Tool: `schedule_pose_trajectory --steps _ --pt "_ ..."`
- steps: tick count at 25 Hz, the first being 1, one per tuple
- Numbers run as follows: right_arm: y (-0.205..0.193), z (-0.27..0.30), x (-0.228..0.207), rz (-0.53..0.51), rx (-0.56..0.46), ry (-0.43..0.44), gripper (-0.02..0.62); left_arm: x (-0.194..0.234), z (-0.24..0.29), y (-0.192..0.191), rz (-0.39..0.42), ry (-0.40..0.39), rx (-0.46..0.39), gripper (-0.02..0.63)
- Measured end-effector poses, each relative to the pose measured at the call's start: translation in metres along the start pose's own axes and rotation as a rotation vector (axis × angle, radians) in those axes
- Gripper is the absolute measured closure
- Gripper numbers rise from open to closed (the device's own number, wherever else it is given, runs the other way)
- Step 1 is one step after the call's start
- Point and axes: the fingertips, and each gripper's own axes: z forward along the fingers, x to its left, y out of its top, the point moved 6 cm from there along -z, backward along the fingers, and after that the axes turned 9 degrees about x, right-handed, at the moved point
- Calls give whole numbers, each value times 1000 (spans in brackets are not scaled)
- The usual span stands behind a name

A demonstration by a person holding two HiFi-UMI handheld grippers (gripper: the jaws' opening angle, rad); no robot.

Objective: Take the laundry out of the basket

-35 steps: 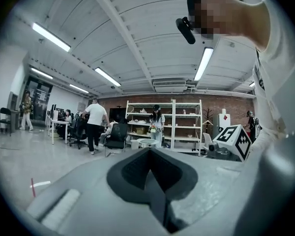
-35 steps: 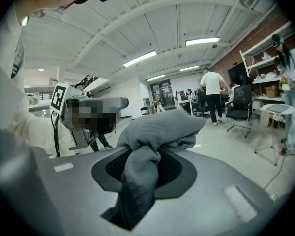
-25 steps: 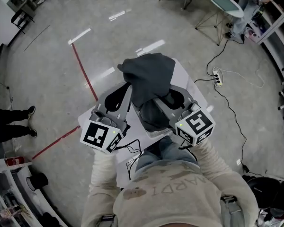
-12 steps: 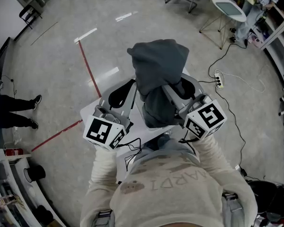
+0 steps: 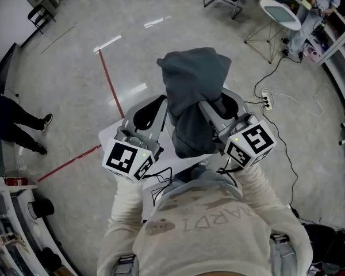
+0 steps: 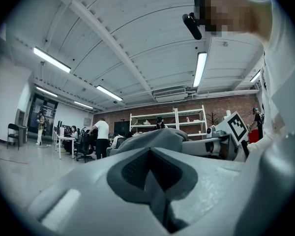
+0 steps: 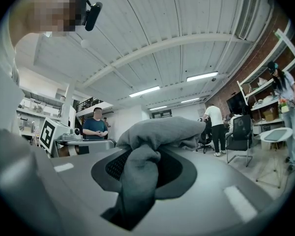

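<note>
Right claw (image 5: 209, 115) pinches a fold of the soft, light-looking grey garment (image 5: 193, 79). Left claw (image 5: 156, 112), beside the garment, is pressed together empty; the hanging hem probably offers a second hold.

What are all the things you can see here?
cloth: one, dark grey, lifted up in the middle, hanging from the right tongs
table: one, white, under the tongs
tape line: one, red, on the floor to the left
round table: one, white with a teal top, far right
power strip: one, white, on the floor to the right, with cables
legs: another person's, in black, at the left edge
sweater: one, cream, at the bottom, the person's own
left tongs: one, grey, shut, at the cloth's left edge
right tongs: one, grey, shut on the cloth
</note>
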Motion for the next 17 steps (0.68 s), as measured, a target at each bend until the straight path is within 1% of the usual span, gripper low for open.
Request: schedule_pose_trajectory --steps 10,17 --pt "5 5 5 -40 -5 16 462 4 1 -1 -15 4 -5 606" --pt "9 -1 -3 -47 -6 21 462 -1 9 3 -18 9 -8 606"
